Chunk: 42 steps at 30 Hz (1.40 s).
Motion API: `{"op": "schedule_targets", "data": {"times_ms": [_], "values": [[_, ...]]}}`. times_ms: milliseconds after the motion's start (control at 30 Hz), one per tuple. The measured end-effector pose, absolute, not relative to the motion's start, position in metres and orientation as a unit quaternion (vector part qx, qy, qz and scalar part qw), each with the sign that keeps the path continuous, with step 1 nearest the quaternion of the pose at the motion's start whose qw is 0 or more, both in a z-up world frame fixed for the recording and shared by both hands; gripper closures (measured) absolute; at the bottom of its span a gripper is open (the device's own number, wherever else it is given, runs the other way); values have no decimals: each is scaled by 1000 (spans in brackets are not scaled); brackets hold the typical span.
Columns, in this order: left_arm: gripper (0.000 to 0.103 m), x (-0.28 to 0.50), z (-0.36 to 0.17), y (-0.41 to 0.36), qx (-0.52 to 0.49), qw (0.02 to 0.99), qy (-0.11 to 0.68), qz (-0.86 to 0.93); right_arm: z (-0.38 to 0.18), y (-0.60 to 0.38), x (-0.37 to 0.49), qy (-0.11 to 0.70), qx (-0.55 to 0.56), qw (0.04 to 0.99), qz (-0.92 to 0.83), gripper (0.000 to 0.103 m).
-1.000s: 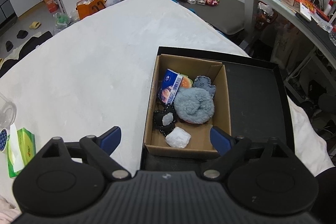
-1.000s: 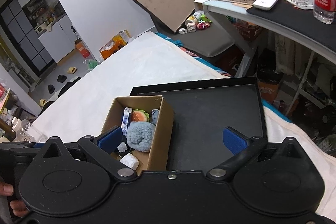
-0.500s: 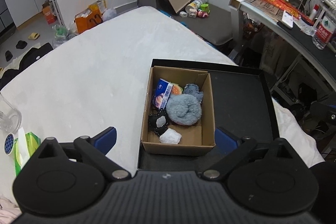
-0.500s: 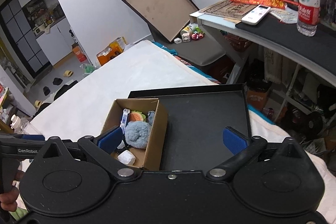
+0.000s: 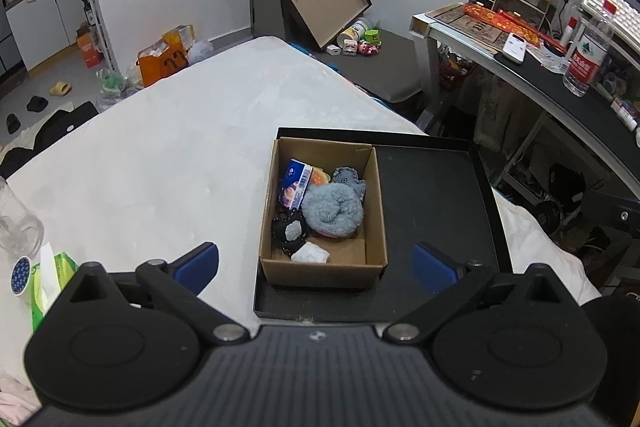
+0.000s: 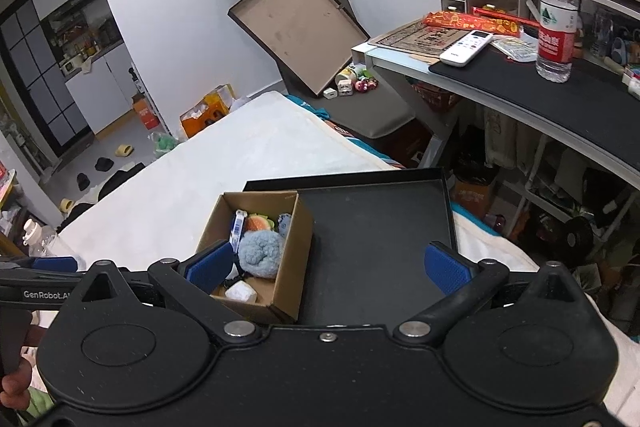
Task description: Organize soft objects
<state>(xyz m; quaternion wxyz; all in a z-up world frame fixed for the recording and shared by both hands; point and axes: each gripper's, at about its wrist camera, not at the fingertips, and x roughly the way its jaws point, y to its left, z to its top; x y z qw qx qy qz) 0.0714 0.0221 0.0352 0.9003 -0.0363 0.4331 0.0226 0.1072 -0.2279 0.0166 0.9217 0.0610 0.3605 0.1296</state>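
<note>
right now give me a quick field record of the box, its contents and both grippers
container: brown cardboard box, open, in the left part of a shallow black tray
surface: white bed cover
contents: fluffy grey-blue rolled cloth, blue-and-white packet, small white lump, black knitted piece
left gripper: open, jaws have just been opening, nothing between them
right gripper: open, holding nothing

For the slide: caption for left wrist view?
Open left gripper above cardboard box of soft toys in black tray.

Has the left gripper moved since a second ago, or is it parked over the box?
Yes. The left gripper, jaws open and just widened with nothing between them, has backed up and away: the cardboard box now looks smaller and farther off.
</note>
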Motion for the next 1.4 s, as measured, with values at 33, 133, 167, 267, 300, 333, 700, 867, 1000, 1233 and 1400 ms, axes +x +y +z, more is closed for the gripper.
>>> {"op": "schedule_targets", "data": {"times_ms": [33,133,167,267,300,333,700,867,1000,1233,1400], "values": [[1,68,36,21,-34,901,432,21,16,-229,104,361,62,921,130,0],[1,57,36,16,-21,906,422,20,15,-231,96,359,64,921,135,0],[1,55,36,15,-20,906,422,21,15,-231,92,357,62,922,135,0],[1,46,36,13,-21,907,421,21,14,-230,81,352,55,925,134,0],[1,42,35,13,-19,907,420,23,14,-230,78,350,53,926,135,0],[1,40,35,12,-16,907,419,24,14,-229,76,349,52,926,134,0],[1,10,40,21,-24,913,406,36,17,-228,48,337,54,929,140,0],[1,-2,43,22,-21,915,400,36,22,-226,36,328,53,932,144,0],[1,-9,46,22,-20,917,397,34,23,-227,29,323,58,933,145,0],[1,-21,52,21,-19,920,389,32,27,-227,19,317,58,935,145,0],[1,-28,55,20,-18,923,384,33,31,-228,12,309,55,938,148,0]]}}
